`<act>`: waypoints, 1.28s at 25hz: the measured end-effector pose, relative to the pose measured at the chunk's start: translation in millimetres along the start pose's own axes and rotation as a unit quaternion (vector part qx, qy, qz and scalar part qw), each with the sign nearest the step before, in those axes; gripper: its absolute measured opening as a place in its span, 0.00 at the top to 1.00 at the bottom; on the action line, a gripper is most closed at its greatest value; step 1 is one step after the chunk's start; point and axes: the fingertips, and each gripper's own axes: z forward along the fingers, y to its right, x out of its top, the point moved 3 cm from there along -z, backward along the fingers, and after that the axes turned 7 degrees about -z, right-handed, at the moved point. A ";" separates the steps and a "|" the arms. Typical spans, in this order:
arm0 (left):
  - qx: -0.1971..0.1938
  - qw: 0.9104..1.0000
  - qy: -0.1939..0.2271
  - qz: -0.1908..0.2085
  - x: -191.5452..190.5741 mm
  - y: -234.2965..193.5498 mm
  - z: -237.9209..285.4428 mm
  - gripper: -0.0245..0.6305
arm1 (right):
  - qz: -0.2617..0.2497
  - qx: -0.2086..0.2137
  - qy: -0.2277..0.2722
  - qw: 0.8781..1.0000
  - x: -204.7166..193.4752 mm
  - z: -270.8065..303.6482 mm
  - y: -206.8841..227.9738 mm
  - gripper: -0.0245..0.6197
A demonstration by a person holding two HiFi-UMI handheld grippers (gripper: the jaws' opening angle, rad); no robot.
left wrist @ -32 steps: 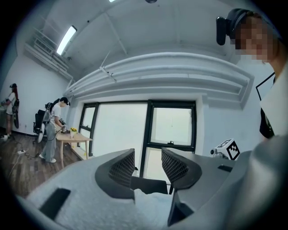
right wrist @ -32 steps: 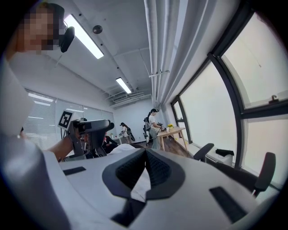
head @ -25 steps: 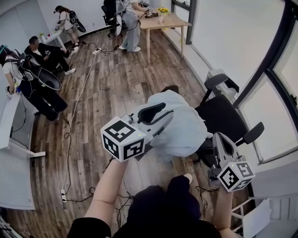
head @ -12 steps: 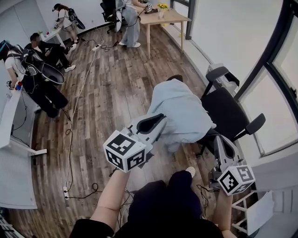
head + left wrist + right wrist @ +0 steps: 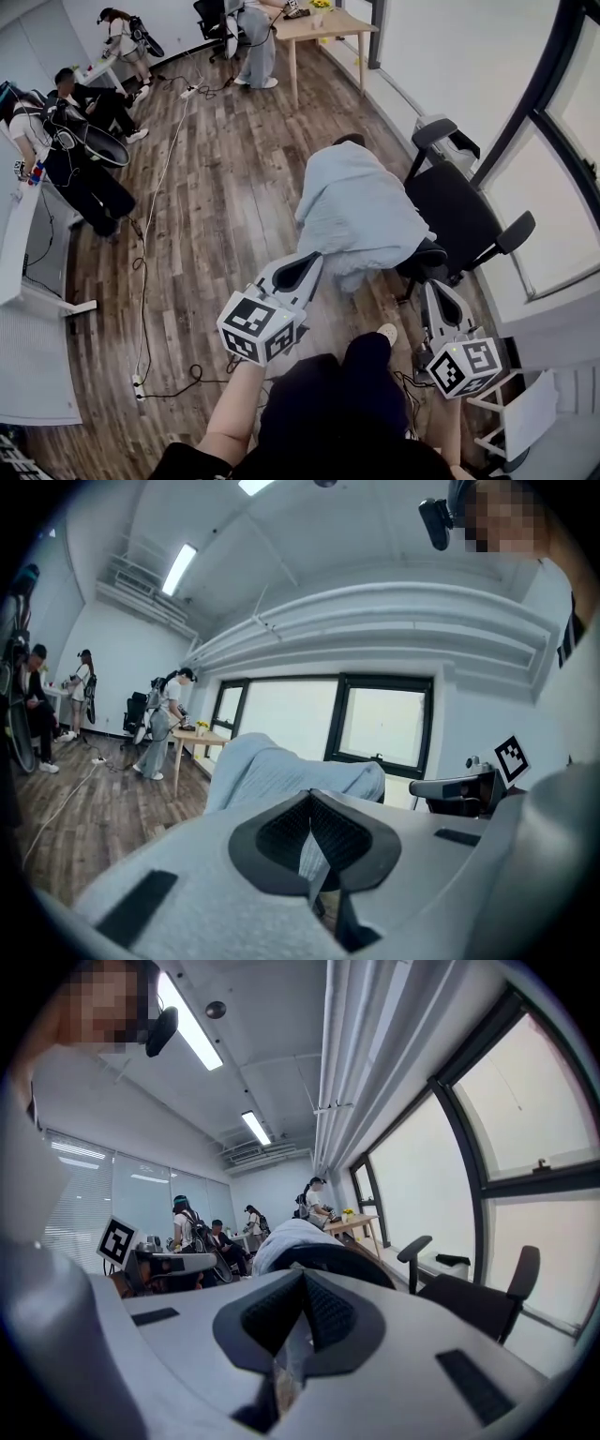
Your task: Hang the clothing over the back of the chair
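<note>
**STATUS: CLOTHING ON CHAIR BACK, BOTH TONGS CLOSED AND EMPTY**

1. Floor. The wood-plank floor (image 5: 216, 187) spans the scene. A white cable (image 5: 155, 216) runs along it from the far side to the near left.

2. Chair. A black office chair (image 5: 459, 220) stands at the right, beside the window wall. Its seat and both armrests are uncovered.

3. Clothing. The pale blue clothing (image 5: 361, 211) is draped over the back of the chair. It covers the backrest and hangs down on the side away from the seat.

4. Benches. A wooden bench (image 5: 337, 23) stands at the far end, with a person next to it. Yellow flowers (image 5: 323, 4) stand on this bench; their vessel is too small to make out. A white bench (image 5: 14, 234) lies at the far left, with people beside it.

5. Left tongs. The left tongs (image 5: 302, 270) are near the lower hem of the clothing and clear of it. The jaws are together with nothing between them.

6. Right tongs. The right tongs (image 5: 437, 292) are on the near side of the chair, apart from it. The jaws are together and hold nothing.
</note>
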 end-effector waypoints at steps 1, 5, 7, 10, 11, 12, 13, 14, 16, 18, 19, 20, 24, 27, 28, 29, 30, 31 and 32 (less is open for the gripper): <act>0.000 1.000 -0.001 -0.004 -5.7 0.5 -1.3 0.95 | 0.002 -0.001 -0.002 1.000 -3.8 -1.5 -0.2 0.96; -0.006 1.000 -0.002 -0.002 -21.5 5.4 -8.4 0.95 | -0.005 -0.007 -0.011 1.000 -15.0 -4.4 -3.8 0.96; -0.010 1.000 -0.004 -0.004 -26.9 8.5 -10.0 0.95 | -0.003 -0.012 -0.013 1.000 -18.9 -5.5 -5.2 0.96; -0.016 1.000 -0.006 -0.007 -31.4 11.4 -8.7 0.95 | 0.001 -0.016 -0.013 1.000 -22.0 -5.0 -7.3 0.96; -0.016 1.000 -0.007 -0.006 -32.0 11.6 -8.2 0.95 | -0.001 -0.015 -0.013 1.000 -22.3 -4.3 -8.3 0.96; -0.015 1.000 -0.006 -0.006 -32.5 11.9 -7.8 0.95 | -0.005 -0.014 -0.014 1.000 -22.6 -3.8 -9.2 0.96; -0.015 1.000 -0.006 -0.005 -33.0 12.4 -7.5 0.95 | -0.008 -0.012 -0.015 1.000 -22.8 -3.6 -9.8 0.96; -0.015 1.000 -0.005 -0.006 -33.4 13.3 -7.3 0.95 | -0.011 -0.011 -0.015 1.000 -22.9 -3.7 -10.0 0.96; -0.017 1.000 -0.003 -0.009 -34.0 15.5 -6.9 0.95 | -0.013 -0.008 -0.013 1.000 -22.2 -4.5 -9.9 0.96; -0.019 1.000 -0.001 -0.012 -34.2 17.3 -7.1 0.95 | -0.012 -0.007 -0.010 1.000 -21.2 -5.6 -10.6 0.96; -0.020 1.000 -0.001 -0.012 -34.4 18.0 -7.6 0.95 | -0.012 -0.006 -0.010 1.000 -21.1 -6.5 -11.6 0.96; -0.019 1.000 -0.001 -0.011 -34.4 18.5 -8.2 0.95 | -0.012 -0.006 -0.010 1.000 -21.3 -7.5 -12.6 0.96; -0.017 1.000 0.000 -0.004 -33.4 20.8 -8.0 0.95 | -0.010 -0.006 -0.009 1.000 -21.4 -10.5 -14.4 0.96; -0.018 1.000 0.000 -0.006 -35.0 22.6 -8.8 0.95 | -0.011 -0.004 -0.010 1.000 -21.8 -11.0 -16.2 0.96; -0.019 1.000 0.000 -0.007 -35.8 23.2 -8.6 0.95 | -0.011 -0.003 -0.010 1.000 -21.9 -10.6 -16.3 0.96; -0.019 1.000 -0.001 -0.008 -36.3 23.6 -8.2 0.95 | -0.011 -0.001 -0.011 1.000 -21.8 -10.0 -16.2 0.96; -0.019 1.000 -0.003 -0.008 -36.5 23.9 -7.7 0.95 | -0.010 0.000 -0.011 1.000 -21.6 -9.3 -16.1 0.96; -0.019 1.000 -0.004 -0.008 -36.2 23.9 -7.2 0.95 | -0.010 0.001 -0.012 1.000 -21.0 -8.5 -16.1 0.96; -0.020 1.000 -0.005 -0.008 -35.6 23.6 -6.8 0.95 | -0.010 0.002 -0.013 1.000 -20.2 -7.5 -16.2 0.96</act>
